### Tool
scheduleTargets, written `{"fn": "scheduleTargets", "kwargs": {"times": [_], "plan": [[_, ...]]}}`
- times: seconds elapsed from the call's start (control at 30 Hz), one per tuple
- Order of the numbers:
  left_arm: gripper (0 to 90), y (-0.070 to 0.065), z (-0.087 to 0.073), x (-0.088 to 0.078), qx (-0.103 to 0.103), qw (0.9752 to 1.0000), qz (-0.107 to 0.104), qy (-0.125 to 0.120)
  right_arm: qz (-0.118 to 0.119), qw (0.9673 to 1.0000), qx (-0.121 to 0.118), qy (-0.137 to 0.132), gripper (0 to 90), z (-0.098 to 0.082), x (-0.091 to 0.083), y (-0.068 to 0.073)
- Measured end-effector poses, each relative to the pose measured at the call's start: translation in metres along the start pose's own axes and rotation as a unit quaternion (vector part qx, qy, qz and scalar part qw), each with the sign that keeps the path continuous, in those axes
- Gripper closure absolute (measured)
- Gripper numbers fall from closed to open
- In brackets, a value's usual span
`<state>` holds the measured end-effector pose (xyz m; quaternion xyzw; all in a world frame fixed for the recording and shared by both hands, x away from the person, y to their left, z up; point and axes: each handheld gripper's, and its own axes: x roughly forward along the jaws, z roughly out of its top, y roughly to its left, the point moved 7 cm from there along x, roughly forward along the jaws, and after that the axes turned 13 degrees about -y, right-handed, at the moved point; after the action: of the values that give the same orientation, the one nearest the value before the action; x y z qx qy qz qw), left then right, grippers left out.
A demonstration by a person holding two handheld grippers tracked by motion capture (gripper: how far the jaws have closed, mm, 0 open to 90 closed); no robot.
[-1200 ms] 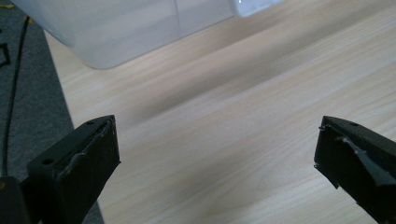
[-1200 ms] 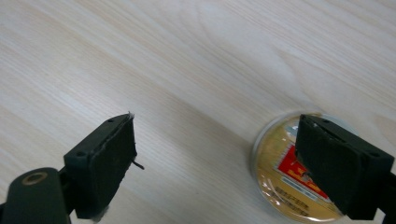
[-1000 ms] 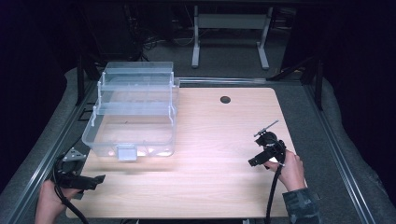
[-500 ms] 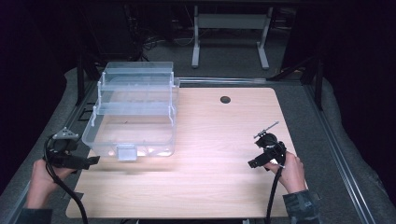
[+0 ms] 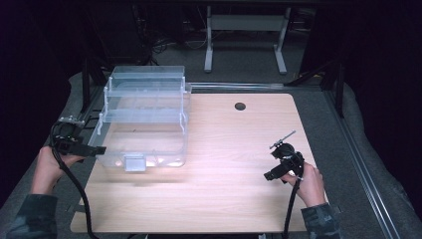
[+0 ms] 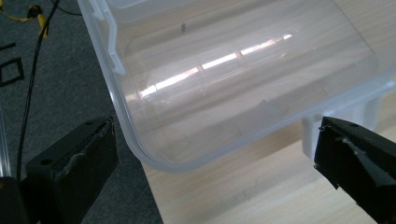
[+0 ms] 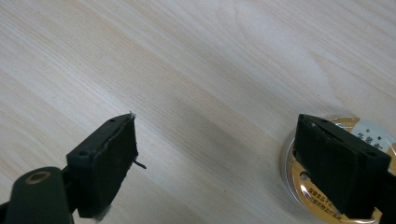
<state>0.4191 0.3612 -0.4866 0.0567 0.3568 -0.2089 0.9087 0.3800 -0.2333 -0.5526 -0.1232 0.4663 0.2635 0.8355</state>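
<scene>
At the lower right of the high view the right gripper (image 5: 279, 168) rests over the table (image 5: 234, 199) with its jaws spread wide and nothing between them. In the right gripper view a small round gold-lidded tin (image 7: 299, 179) lies on the wood at the lower right, half hidden behind one jaw, so a careless closing could clip its edge and send it skidding rather than seize it. At the left edge of the high view the left gripper (image 5: 82, 147) hovers just beside the near left corner of the clear plastic box (image 5: 144, 119), which stands at the table's upper left. In the left gripper view its jaws also stand open, straddling that rounded corner without touching it. The box looks light and slick, and sits close to the table's edge. A pinch on the curved corner might slip off, or a nudge might push the box askew or off the side.
</scene>
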Motion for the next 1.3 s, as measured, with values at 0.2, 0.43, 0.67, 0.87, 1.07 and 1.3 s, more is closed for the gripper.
{"fn": "scheduleTargets", "kwargs": {"times": [0.2,0.43,0.67,0.87,1.07,1.3], "plan": [[8.2,0.012,0.001,0.016,-0.02,0.9996,0.007,0.019,-0.002,1.0,0.0,0.004,13.3,-0.002,-0.001,-0.001],[27.1,0.03,0.002,0.029,-0.041,0.9981,0.033,0.032,-0.002,1.0,0.0,0.006,13.4,-0.002,-0.001,-0.001],[43.6,0.044,0.001,0.046,-0.069,0.9951,0.046,0.053,0.0,0.9998,-0.004,0.02,13.6,-0.002,-0.003,0.001],[48.9,0.055,-0.003,0.058,-0.083,0.9914,0.063,0.079,-0.003,1.0,-0.002,0.004,13.7,-0.001,-0.004,0.0],[68.1,0.06,-0.007,0.065,-0.09,0.9891,0.067,0.096,-0.005,0.9999,-0.004,0.013,13.7,-0.003,-0.005,-0.001],[79.9,0.058,-0.006,0.072,-0.069,0.9888,0.081,0.104,-0.006,0.9999,-0.002,0.012,13.7,-0.005,-0.007,-0.002]]}}
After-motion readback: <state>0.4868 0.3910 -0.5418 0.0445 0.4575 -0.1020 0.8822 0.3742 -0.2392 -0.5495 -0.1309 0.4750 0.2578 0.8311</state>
